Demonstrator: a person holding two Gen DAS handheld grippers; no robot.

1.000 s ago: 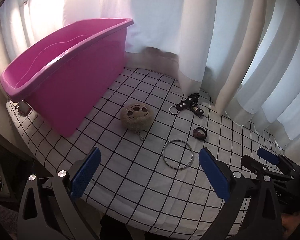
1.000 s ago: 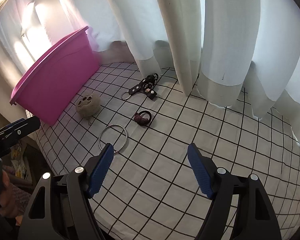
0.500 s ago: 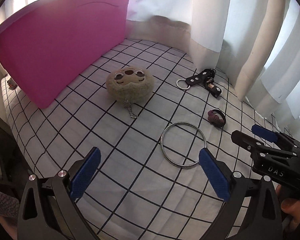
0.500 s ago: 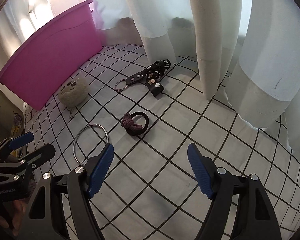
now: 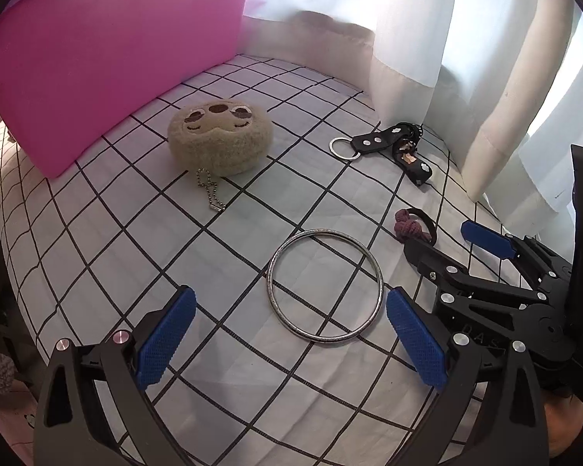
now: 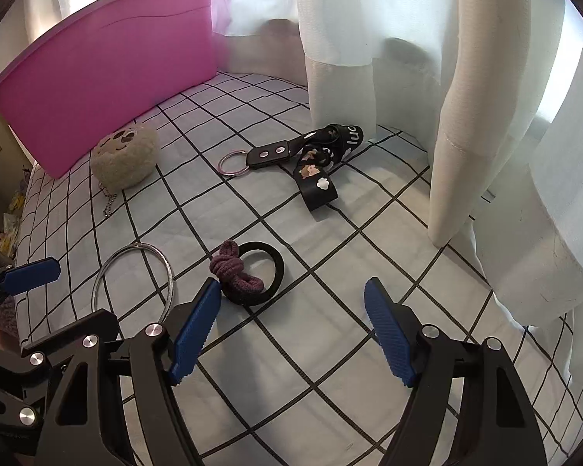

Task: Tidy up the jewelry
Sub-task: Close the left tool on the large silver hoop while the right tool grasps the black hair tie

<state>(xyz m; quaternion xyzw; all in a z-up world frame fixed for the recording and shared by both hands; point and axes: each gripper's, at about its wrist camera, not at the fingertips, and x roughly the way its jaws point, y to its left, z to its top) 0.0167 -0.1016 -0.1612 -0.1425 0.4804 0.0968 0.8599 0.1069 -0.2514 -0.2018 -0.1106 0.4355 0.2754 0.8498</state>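
A silver bangle [image 5: 325,283] [image 6: 133,279] lies flat on the checked cloth, just ahead of my left gripper [image 5: 291,338], which is open and empty. A black hair tie with a purple knot [image 6: 248,272] [image 5: 412,226] rests just beyond my right gripper [image 6: 291,326], nearer its left pad; that gripper is open and empty too. Farther back lie a black strap keychain with a metal ring [image 6: 303,159] [image 5: 388,147] and a beige plush face charm on a ball chain [image 5: 219,141] [image 6: 123,161]. The right gripper [image 5: 474,248] shows at the right of the left wrist view.
A large pink plastic tub [image 5: 109,58] [image 6: 105,73] stands at the back left, close behind the plush charm. White curtains [image 6: 427,77] hang along the back and right and rest on the cloth. The cloth-covered table [image 5: 97,240] drops off at the left edge.
Both grippers have come down and closer to the cloth, so the bangle and the hair tie look larger and nearer. The jaws of both stay equally wide. Nothing on the cloth has moved.
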